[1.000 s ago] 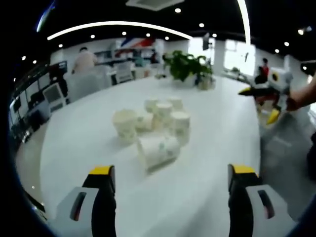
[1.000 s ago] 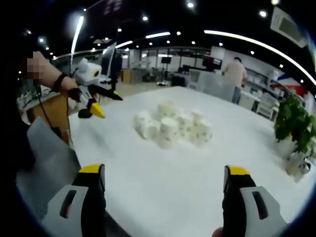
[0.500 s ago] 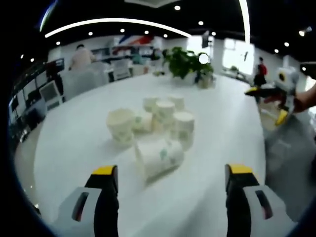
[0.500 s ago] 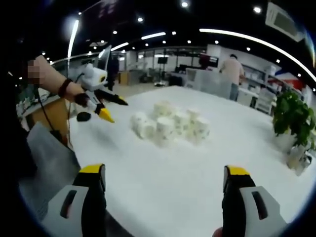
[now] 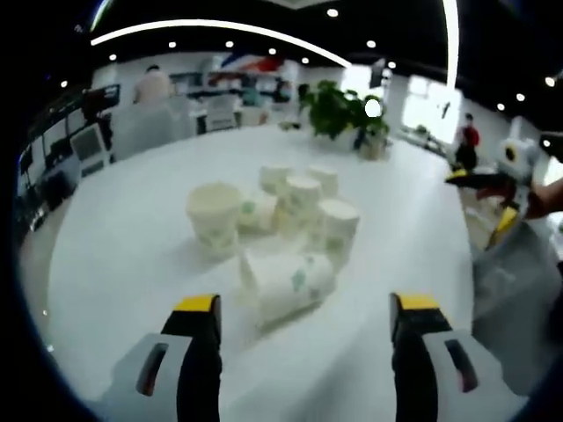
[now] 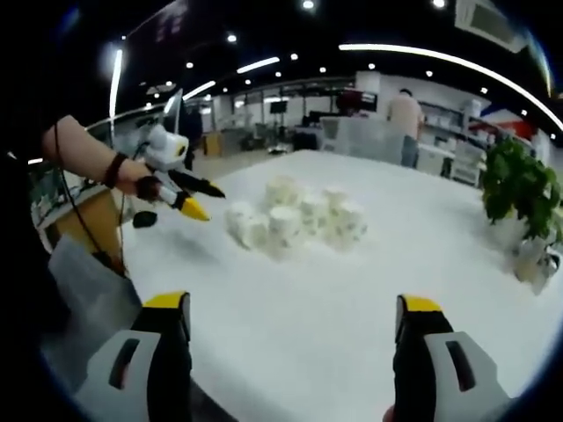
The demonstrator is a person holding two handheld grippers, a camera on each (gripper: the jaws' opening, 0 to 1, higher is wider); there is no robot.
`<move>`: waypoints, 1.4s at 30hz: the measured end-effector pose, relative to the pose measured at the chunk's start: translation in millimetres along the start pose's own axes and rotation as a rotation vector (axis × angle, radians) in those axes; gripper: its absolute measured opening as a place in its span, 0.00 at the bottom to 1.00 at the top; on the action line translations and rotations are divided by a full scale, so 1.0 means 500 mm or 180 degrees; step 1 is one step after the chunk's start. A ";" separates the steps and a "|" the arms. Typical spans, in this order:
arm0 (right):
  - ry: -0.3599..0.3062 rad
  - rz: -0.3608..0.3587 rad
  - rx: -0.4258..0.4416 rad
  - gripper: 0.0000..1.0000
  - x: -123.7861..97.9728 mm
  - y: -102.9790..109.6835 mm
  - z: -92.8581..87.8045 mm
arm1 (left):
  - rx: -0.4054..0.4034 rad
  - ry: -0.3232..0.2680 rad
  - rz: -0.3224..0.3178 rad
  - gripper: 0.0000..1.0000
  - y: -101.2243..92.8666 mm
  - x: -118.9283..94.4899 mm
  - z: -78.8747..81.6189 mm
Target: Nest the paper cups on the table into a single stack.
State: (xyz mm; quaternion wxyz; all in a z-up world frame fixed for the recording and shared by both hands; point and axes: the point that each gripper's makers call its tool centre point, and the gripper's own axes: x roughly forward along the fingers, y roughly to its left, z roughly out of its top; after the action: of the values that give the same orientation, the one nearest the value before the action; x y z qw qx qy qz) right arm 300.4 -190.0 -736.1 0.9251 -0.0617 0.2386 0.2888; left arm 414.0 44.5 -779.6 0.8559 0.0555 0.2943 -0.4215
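Note:
Several white paper cups with green print stand in a cluster on the white table. One cup lies on its side nearest me, just beyond my left gripper, which is open and holds nothing. An upright cup stands behind it to the left, and more cups stand further back. The same cluster of cups sits mid-table ahead of my right gripper, also open with nothing between its fingers. My left gripper reaches toward the cluster from the left; my right gripper hangs at the table's right edge.
A potted green plant stands at the table's far side, also seen as the plant. A person stands by desks beyond the table. A grey chair back sits close to the near table edge.
The left gripper has moved closer to the cups, so the lying cup now sits just past its fingertips. Seen from the right gripper, it has advanced toward the cluster. Both stay open.

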 end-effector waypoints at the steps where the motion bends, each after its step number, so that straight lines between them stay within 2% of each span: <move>1: 0.0013 0.0006 -0.0018 0.94 0.001 -0.001 0.000 | -0.0064 0.0004 -0.0024 0.75 0.000 0.003 -0.001; 13: 0.0094 0.0053 -0.0026 0.93 0.006 -0.002 -0.011 | -0.0180 0.0017 -0.0133 0.68 0.000 0.028 -0.001; 15: 0.0080 0.0055 -0.0023 0.93 0.005 -0.002 -0.009 | -0.0054 0.0052 -0.0120 0.68 0.001 0.032 -0.003; 18: 0.0085 0.0041 0.0001 0.93 0.003 -0.006 -0.011 | -0.0148 0.0046 -0.0169 0.67 -0.004 0.035 -0.002; 25: 0.0076 0.0008 0.0081 0.93 0.000 -0.010 -0.015 | -0.0109 0.0064 -0.0174 0.63 -0.003 0.044 0.001; 32: 0.0058 -0.0020 0.0129 0.93 -0.006 -0.009 -0.017 | -0.0217 0.0058 -0.0244 0.61 -0.003 0.055 0.007; 42: 0.0051 -0.0040 0.0150 0.92 -0.009 -0.013 -0.018 | -0.0237 0.0022 -0.0291 0.53 -0.011 0.065 0.011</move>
State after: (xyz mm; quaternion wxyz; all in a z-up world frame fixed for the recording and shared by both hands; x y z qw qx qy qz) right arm 297.1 -200.1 -742.0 0.9261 -0.0437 0.2524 0.2769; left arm 427.5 16.7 -791.9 0.8363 0.0115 0.3149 -0.4487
